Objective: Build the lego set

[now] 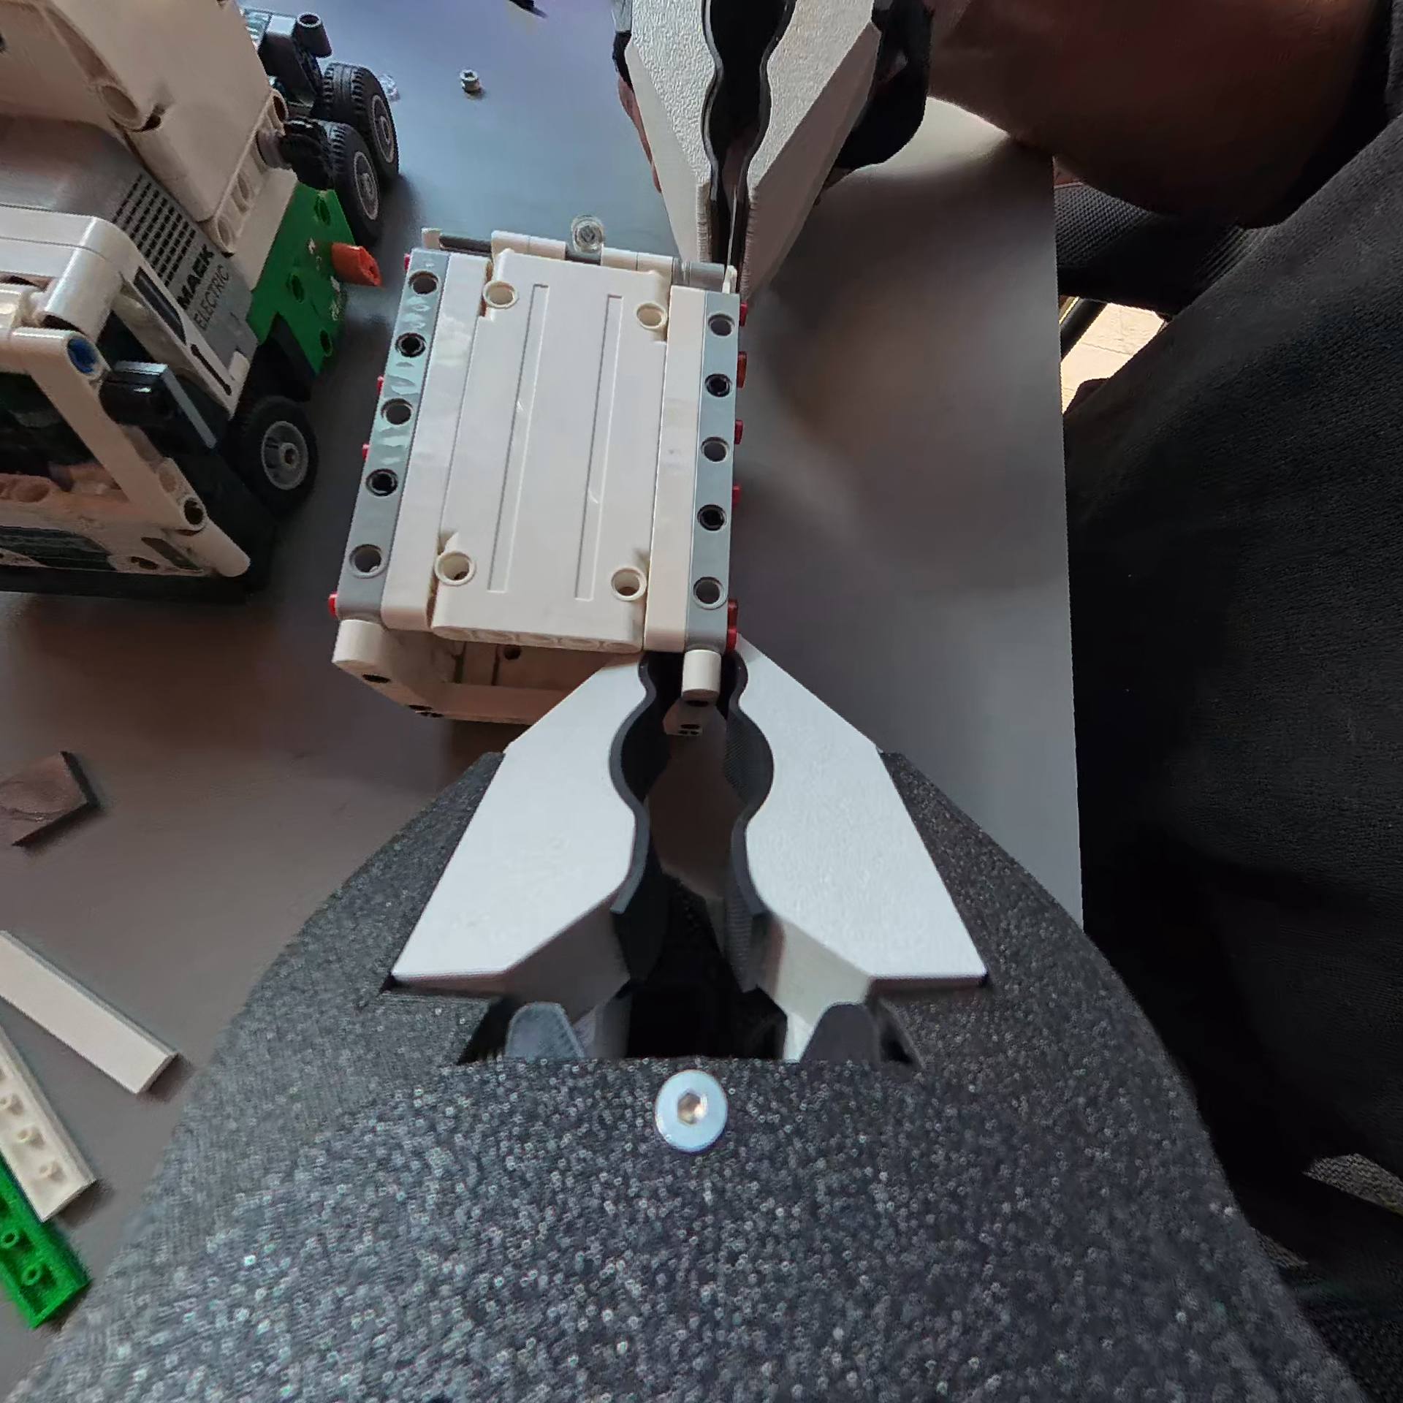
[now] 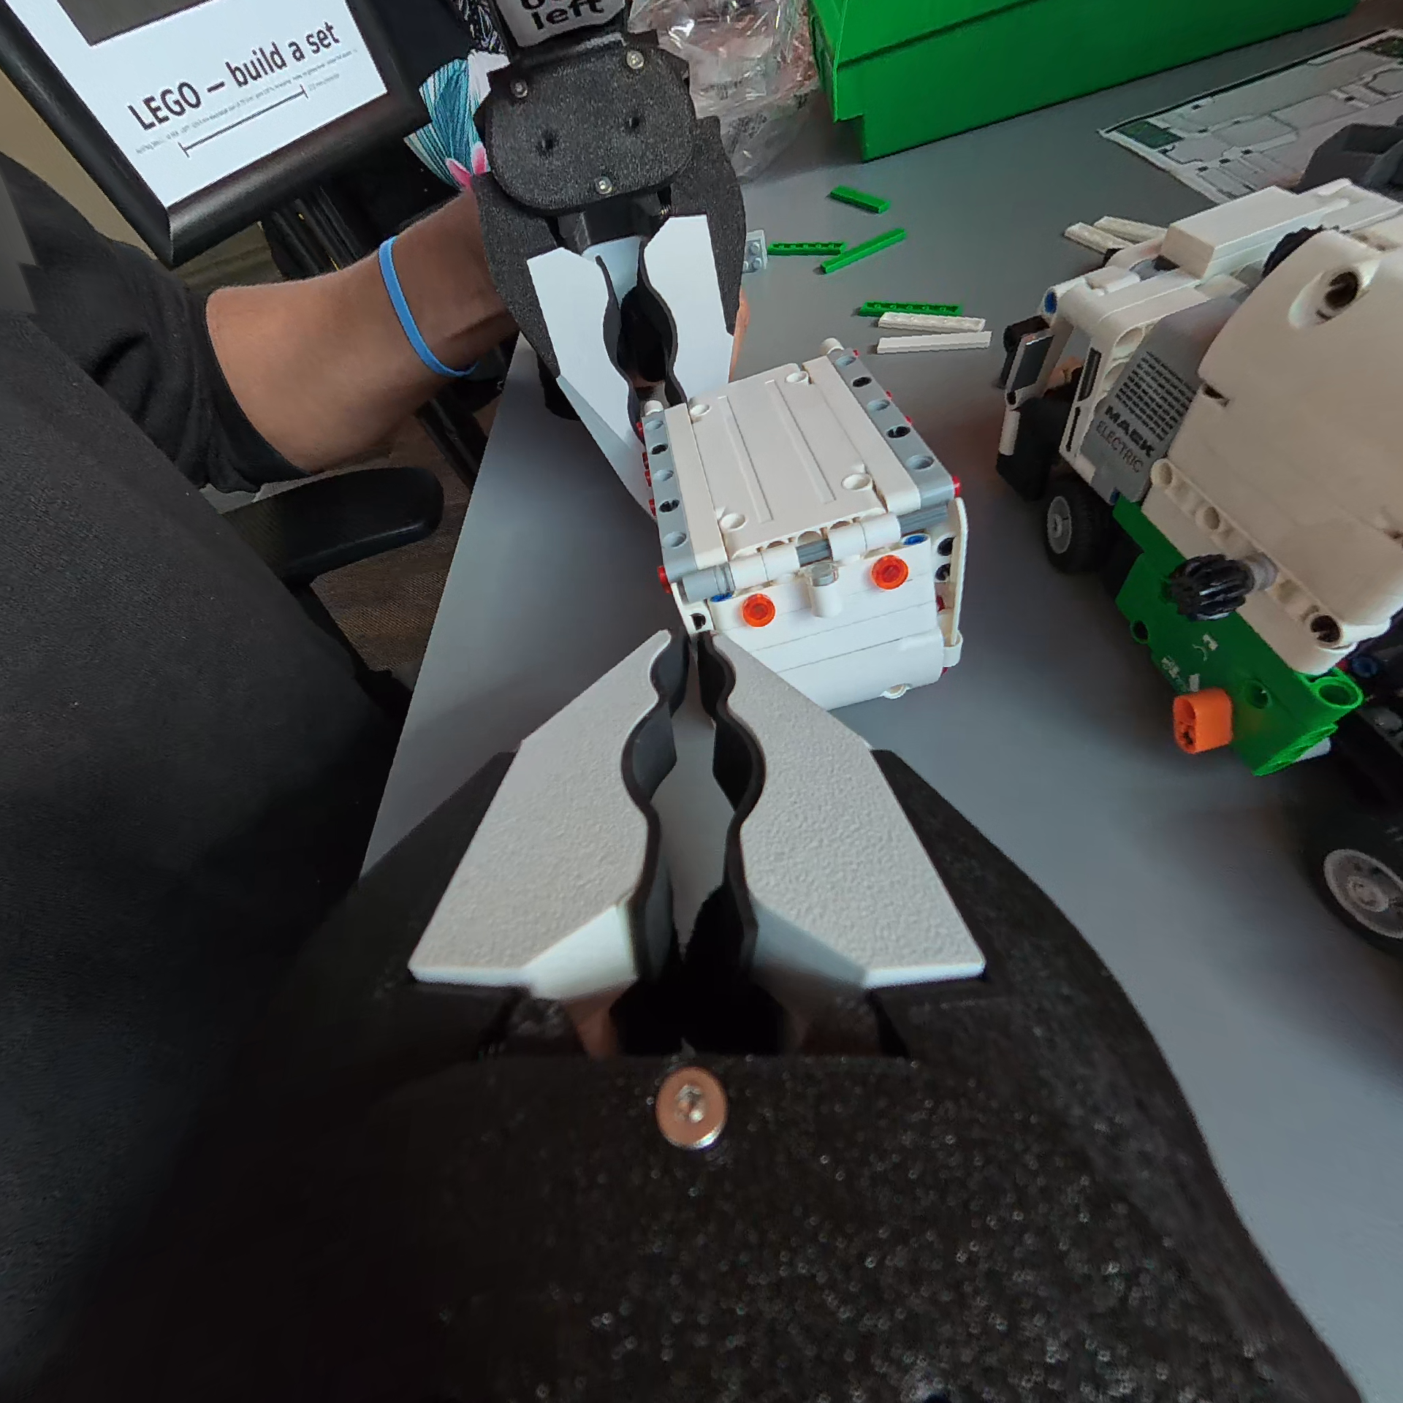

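A white box-shaped lego module (image 1: 554, 440) with grey hole-beams along both sides stands on the grey table; it also shows in the right wrist view (image 2: 797, 455). My left gripper (image 1: 697, 668) is shut on a white pin at the module's near right corner; it shows in the right wrist view (image 2: 653, 395) too. My right gripper (image 2: 691, 641) is shut, its tips at the opposite corner by the grey axle end; I cannot tell whether they pinch anything. It shows at the top of the left wrist view (image 1: 730, 258). A white and green lego truck (image 2: 1215, 455) stands beside the module.
Loose green plates (image 2: 865, 250) and white plates (image 2: 930, 323) lie behind the module. A green box (image 2: 987, 76), an instruction sheet (image 2: 1253, 129) and a sign board (image 2: 228, 99) stand at the back. A white tile (image 1: 83, 1017) lies near left. The table edge (image 1: 1063, 531) runs close beside the module. To reach the white tile (image 1: 83, 1017) in a straight line is about 15 cm for my left fingers, about 20 cm for my right. It is also in sight in the right wrist view (image 2: 922, 340).
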`<state>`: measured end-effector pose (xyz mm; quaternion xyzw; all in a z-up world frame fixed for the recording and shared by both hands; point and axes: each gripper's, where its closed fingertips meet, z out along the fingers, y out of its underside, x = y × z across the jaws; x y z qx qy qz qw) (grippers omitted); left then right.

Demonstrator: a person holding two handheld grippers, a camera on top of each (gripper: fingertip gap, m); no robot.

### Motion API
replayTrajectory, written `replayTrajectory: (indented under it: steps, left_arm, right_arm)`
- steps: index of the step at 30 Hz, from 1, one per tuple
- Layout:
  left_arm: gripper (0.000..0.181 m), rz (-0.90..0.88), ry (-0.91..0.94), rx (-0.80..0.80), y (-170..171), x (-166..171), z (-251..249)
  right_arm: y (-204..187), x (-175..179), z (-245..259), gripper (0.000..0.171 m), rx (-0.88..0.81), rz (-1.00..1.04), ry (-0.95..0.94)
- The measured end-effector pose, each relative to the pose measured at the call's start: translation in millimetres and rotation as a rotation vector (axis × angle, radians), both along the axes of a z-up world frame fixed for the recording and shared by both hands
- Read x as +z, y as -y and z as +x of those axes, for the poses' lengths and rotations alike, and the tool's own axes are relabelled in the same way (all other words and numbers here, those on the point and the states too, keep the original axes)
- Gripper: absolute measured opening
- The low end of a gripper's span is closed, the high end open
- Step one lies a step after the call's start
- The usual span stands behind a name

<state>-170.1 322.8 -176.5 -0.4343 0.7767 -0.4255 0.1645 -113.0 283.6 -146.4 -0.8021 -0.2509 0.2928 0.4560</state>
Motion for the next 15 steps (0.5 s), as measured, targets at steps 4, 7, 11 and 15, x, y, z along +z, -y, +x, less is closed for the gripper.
replayTrajectory:
  steps: [4,7,11,15]
  left_arm:
    - [0.007,-0.003,-0.003,-0.002,1.3,-0.1,1.5]
    - [0.007,-0.001,-0.005,-0.002,2.2,-0.3,2.1]
    - [0.007,0.005,-0.007,-0.003,2.9,-1.1,2.9]
    - [0.006,0.008,-0.015,-0.001,3.4,-2.2,3.8]
  right_arm:
    - [1.0,-0.4,1.9,0.002,0.005,0.003,0.040]
    - [0.8,-0.4,3.0,0.002,0.010,-0.007,0.039]
    - [0.1,-0.5,3.0,0.002,0.011,-0.011,0.069]
    - [0.3,-0.6,2.9,0.002,0.011,-0.016,0.089]
